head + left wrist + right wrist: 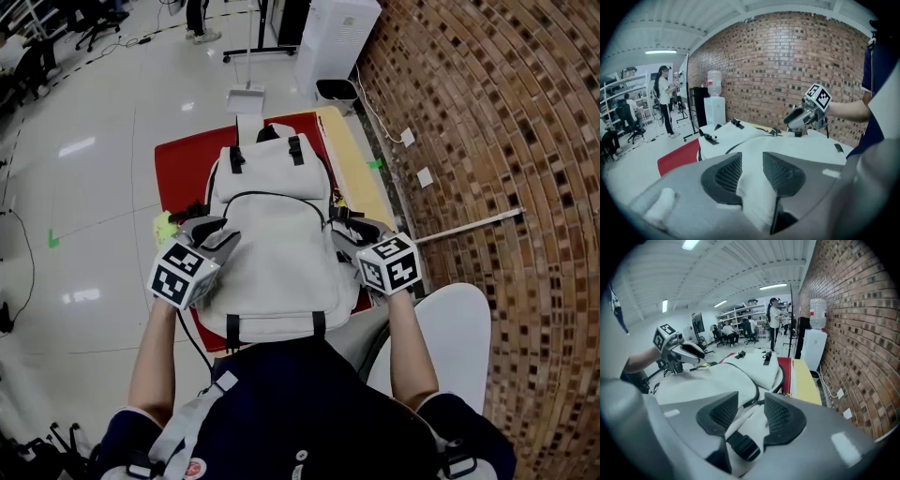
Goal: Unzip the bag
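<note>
We pinch a fold of the bag (277,248) in our left gripper's (218,232) fingers; our right gripper's (341,229) fingers stand spread around a strap (742,445).

You have a red cloth (183,169) spread over a pale yellow tabletop (352,155), with a small yellow-green object (165,225) at the cloth's left edge. A brown brick wall (487,122) runs along your right. At the tabletop's far end stand a white water dispenser (333,37) and a black bin (336,91). A white round seat (459,323) sits by your right elbow. A person in a white top (663,101) stands on the glossy white floor (84,141).
</note>
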`<state>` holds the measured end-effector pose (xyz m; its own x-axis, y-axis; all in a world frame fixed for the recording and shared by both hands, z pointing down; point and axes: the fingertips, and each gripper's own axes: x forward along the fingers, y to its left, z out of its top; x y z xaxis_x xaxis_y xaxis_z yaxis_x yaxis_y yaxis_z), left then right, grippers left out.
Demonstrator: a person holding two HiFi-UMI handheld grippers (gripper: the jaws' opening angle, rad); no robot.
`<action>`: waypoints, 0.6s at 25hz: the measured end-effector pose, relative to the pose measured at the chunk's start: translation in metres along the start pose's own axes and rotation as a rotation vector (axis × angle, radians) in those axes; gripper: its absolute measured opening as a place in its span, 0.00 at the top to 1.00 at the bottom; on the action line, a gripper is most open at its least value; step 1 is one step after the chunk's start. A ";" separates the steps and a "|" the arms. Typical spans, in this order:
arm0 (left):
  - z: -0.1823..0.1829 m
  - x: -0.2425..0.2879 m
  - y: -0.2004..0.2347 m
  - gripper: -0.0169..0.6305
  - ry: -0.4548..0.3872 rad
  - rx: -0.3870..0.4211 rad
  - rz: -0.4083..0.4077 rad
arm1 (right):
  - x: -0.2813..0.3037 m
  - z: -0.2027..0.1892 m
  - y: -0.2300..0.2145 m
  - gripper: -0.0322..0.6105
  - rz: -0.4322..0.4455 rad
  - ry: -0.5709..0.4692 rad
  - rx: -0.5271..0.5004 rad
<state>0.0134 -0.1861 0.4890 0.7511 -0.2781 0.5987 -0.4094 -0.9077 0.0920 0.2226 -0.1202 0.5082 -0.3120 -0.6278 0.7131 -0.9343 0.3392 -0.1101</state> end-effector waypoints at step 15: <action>0.121 -0.014 -0.001 0.97 -0.399 -0.092 0.115 | -0.031 0.147 0.039 0.94 0.011 -0.508 -0.128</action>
<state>0.0664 -0.2193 0.3841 0.8319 -0.4922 0.2562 -0.5333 -0.8368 0.1241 0.1709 -0.1906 0.3796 -0.3960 -0.8734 0.2835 -0.9117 0.4108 -0.0080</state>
